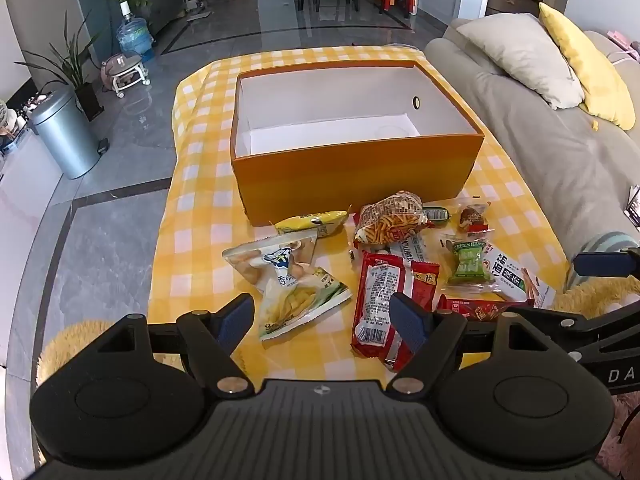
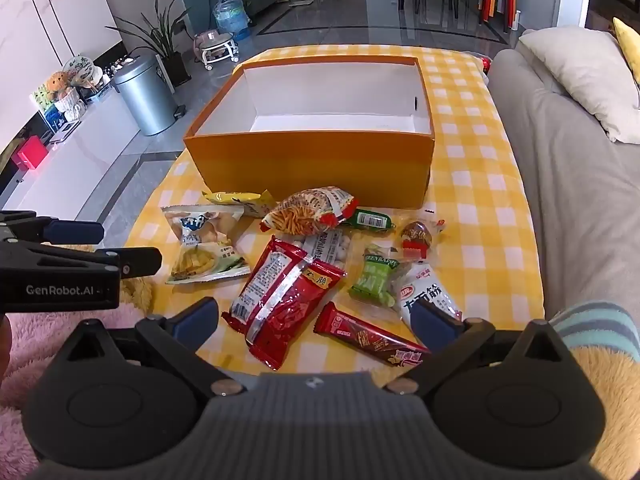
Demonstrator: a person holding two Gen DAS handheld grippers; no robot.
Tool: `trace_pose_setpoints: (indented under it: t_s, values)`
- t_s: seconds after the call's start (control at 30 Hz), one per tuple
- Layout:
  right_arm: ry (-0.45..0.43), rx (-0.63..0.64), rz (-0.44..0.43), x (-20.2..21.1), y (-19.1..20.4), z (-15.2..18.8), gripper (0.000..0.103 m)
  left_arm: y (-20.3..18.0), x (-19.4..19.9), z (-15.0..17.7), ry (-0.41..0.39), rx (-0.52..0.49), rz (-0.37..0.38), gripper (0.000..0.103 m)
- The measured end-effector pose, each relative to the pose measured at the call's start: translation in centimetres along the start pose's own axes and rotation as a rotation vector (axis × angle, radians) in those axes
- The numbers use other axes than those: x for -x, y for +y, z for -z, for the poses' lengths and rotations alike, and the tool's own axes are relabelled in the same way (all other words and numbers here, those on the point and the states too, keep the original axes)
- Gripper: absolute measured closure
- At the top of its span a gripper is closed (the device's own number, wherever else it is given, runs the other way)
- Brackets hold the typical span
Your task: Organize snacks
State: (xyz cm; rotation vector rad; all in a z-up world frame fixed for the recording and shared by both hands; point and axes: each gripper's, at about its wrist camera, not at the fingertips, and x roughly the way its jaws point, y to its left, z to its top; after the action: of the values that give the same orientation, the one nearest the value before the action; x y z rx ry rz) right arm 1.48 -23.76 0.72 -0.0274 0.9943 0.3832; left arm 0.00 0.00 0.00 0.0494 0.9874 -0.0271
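An empty orange box [image 1: 356, 172] [image 2: 312, 164] with a white inside stands on the yellow checked cloth. Several snack packs lie in front of it: a pale chips bag [image 1: 296, 300] [image 2: 204, 252], a yellow pack [image 1: 316, 222], a noodle-stick bag [image 1: 394, 216] [image 2: 308, 210], a red pack [image 1: 380, 304] [image 2: 280, 296], a green candy [image 1: 470, 262] [image 2: 374, 276], a red-brown bar [image 2: 372, 338]. My left gripper [image 1: 326, 322] is open above the near chips bag and red pack. My right gripper [image 2: 316, 320] is open above the red pack and bar. Both are empty.
A grey sofa [image 1: 560, 152] [image 2: 580, 184] with cushions runs along the right. A metal bin [image 1: 66, 136] [image 2: 146, 94], plants and a water bottle [image 1: 134, 34] stand on the tiled floor at left. Fluffy yellow and pink fabric [image 2: 24, 360] lies at the near edge.
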Motion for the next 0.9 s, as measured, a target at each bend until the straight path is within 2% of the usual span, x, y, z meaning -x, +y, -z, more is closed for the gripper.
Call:
trace_pose_setpoints:
  t_s: [0.9]
  values:
    - [0.005,0.038,0.011,0.08,0.81,0.08,0.004,0.88,0.24,0.53,0.010,0.027,-0.003,0.013]
